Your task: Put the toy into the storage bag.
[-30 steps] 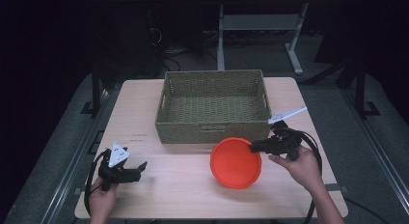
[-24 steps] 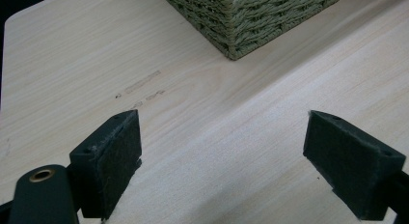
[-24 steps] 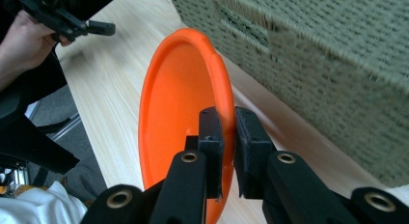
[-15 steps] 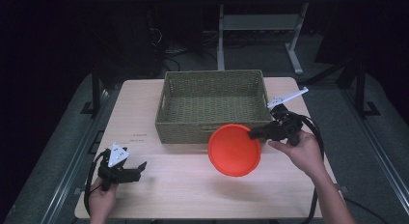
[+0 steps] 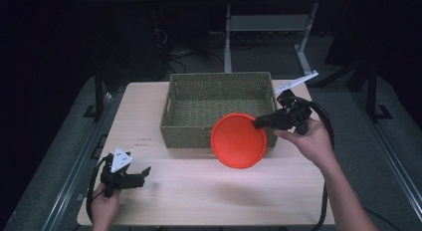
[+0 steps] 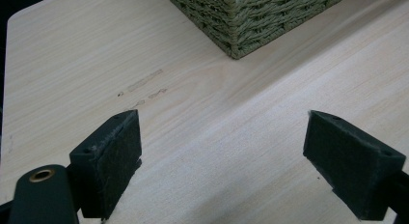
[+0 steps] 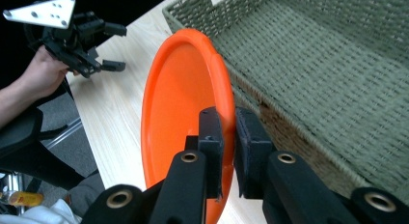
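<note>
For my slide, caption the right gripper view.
Right gripper clamps round orange plastic plate beside woven green basket.

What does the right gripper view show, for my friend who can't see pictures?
The right gripper has its two black jaws shut on the rim of an orange plate, held up on edge beside a woven green basket. Farther off, a hand holds the left gripper over the pale wooden table.

Bright lit table (image 5: 199,191) amid dark surroundings, soft shadows, slight blur.
</note>
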The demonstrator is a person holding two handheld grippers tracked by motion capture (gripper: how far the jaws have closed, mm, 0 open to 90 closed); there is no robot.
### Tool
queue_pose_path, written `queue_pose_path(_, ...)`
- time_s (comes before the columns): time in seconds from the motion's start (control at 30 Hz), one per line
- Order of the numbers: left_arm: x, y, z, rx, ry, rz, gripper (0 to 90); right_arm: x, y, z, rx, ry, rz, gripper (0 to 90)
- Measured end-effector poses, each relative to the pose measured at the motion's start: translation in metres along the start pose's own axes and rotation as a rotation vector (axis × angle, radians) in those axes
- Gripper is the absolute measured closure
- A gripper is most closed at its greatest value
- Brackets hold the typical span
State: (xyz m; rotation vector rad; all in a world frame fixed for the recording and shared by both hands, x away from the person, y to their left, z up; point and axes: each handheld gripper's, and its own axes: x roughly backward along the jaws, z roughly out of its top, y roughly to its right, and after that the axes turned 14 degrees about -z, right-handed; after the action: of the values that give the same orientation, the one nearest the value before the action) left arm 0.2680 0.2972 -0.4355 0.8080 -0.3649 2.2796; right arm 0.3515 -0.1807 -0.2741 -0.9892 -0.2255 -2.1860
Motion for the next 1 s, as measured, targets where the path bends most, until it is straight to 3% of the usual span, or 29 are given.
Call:
queue_pose_path(0.77, 0.001, -0.001, 0.0, -0.002, -0.01, 0.001, 12.8, 0.007, 0.031, 0.044, -0.064, 0.015, -0.059, 82.3)
queue_pose_path(1.0, 0.0, -0.002, 0.0, 0.007, 0.009, 0.004, 12.8, 0.006, 0.037, 0.059, -0.077, 0.011, -0.072, 82.3)
